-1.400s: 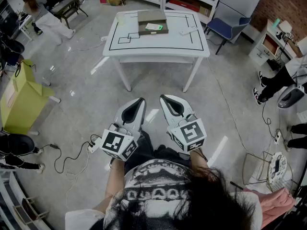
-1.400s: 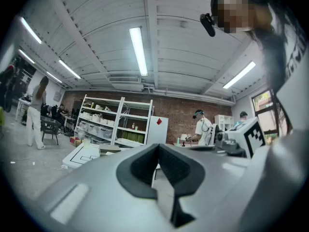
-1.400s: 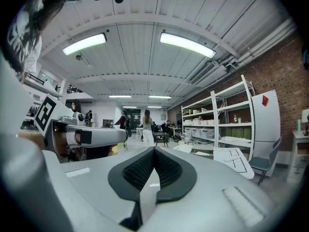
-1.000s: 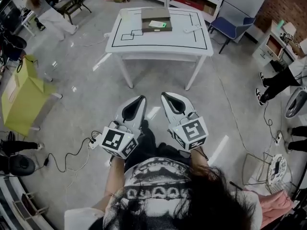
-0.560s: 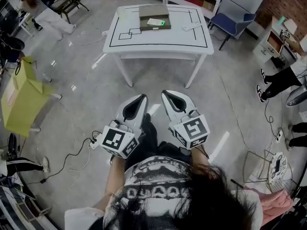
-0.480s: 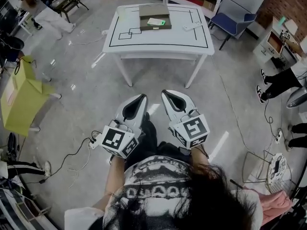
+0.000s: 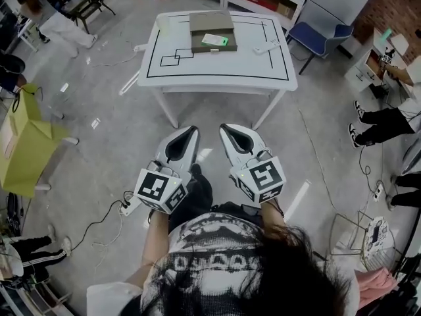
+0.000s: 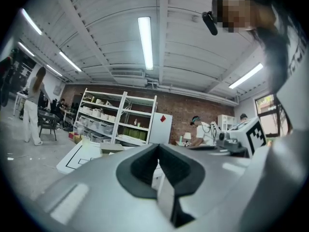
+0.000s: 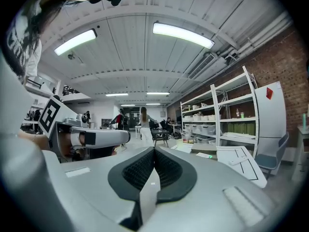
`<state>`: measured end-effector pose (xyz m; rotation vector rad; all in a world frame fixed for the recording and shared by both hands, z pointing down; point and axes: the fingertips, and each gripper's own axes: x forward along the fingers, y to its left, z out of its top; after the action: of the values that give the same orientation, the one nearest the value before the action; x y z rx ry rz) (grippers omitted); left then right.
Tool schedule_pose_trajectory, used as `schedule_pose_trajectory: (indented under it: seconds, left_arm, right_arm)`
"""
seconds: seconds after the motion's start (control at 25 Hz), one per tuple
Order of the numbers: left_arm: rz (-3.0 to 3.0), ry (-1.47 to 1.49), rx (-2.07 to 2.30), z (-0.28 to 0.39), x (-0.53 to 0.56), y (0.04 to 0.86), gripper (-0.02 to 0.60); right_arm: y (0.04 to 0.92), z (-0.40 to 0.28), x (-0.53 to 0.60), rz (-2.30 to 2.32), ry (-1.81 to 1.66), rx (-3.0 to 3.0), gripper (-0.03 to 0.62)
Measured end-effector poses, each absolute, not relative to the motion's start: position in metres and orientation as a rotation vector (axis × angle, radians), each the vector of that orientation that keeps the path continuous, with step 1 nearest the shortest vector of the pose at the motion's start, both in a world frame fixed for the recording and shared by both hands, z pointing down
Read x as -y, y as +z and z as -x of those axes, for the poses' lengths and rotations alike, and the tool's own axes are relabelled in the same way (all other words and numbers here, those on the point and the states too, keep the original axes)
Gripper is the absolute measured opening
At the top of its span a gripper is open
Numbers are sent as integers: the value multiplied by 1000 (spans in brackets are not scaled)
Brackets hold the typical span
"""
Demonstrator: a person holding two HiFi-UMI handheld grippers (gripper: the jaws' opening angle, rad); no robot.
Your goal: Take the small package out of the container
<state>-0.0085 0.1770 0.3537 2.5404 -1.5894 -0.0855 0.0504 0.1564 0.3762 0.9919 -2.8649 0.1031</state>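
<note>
A white table [image 7: 217,68] with black lines stands well ahead of me across the floor. On its far side sits the container, a flat brown cardboard box [image 7: 209,24]. A small white package with a green corner [image 7: 216,40] lies in it. Both grippers are held close to my body, far short of the table. The left gripper [image 7: 186,131] is shut with nothing in it, and the right gripper [image 7: 227,130] is shut and empty too. In the left gripper view the pads [image 8: 145,166] meet. The right gripper view shows closed pads [image 9: 166,170], with the box [image 9: 205,149] far off.
A white remote-like object [image 7: 266,46] lies on the table's right side. A blue chair [image 7: 314,37] stands behind the table at right, and a yellow box [image 7: 23,143] at left. Cables and a power strip [image 7: 129,206] lie on the floor. People sit at right.
The view has drifted slightly and the table sits a little closer. Both grippers stay shut in front of me; the left one has sunk a little. A person at far left has moved off.
</note>
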Motion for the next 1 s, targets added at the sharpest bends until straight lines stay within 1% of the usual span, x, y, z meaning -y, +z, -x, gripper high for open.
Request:
schedule_pose_trajectory:
  seconds: [0.28,0.72,1.0]
  left_arm:
    - [-2589,-54,1510,43,-115,349,0]
    - [-2624,-23,1434,125,-36,354,0]
    - [-2644,-43,1354,151,-3,359,0]
  right_arm:
    - [375,-12,-95,-1041,122,2829,-2]
    - [376,68,-18,-1089,110,2781,-2]
    - [383,96,8,-1129,113,2733,-2]
